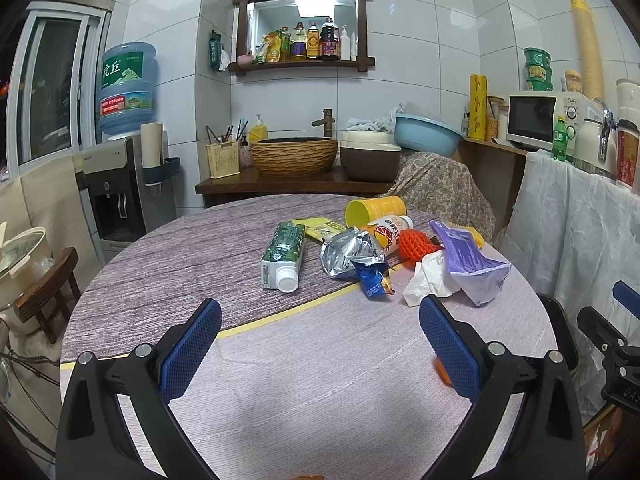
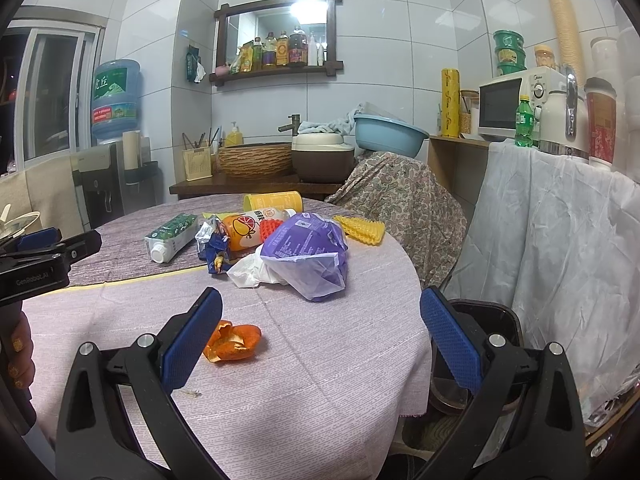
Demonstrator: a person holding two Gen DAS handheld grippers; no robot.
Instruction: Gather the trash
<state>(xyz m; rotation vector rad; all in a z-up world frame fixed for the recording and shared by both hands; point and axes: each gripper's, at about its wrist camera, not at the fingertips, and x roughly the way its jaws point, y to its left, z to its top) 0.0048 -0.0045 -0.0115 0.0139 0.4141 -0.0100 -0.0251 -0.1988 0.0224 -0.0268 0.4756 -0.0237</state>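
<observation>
Trash lies on the round table [image 1: 320, 380]: a green carton [image 1: 282, 256], a silver foil bag [image 1: 350, 254], a blue wrapper [image 1: 374, 282], an orange-label bottle [image 1: 390, 232], a yellow cup [image 1: 374, 208], red foam net [image 1: 416, 244], white tissue [image 1: 428, 282] and a purple bag [image 1: 470, 262]. My left gripper [image 1: 320, 340] is open and empty, short of the pile. My right gripper [image 2: 320, 336] is open and empty; orange peel [image 2: 232, 340] lies by its left finger. The purple bag [image 2: 308, 254] lies ahead. A dark bin [image 2: 480, 344] stands below the table's right edge.
A sink counter with a woven basin [image 1: 294, 156] stands behind the table. A cloth-draped chair [image 2: 404, 204] is at the far right edge. A white-draped shelf [image 2: 560, 220] holds a microwave and bottles. A water dispenser [image 1: 120, 184] stands left.
</observation>
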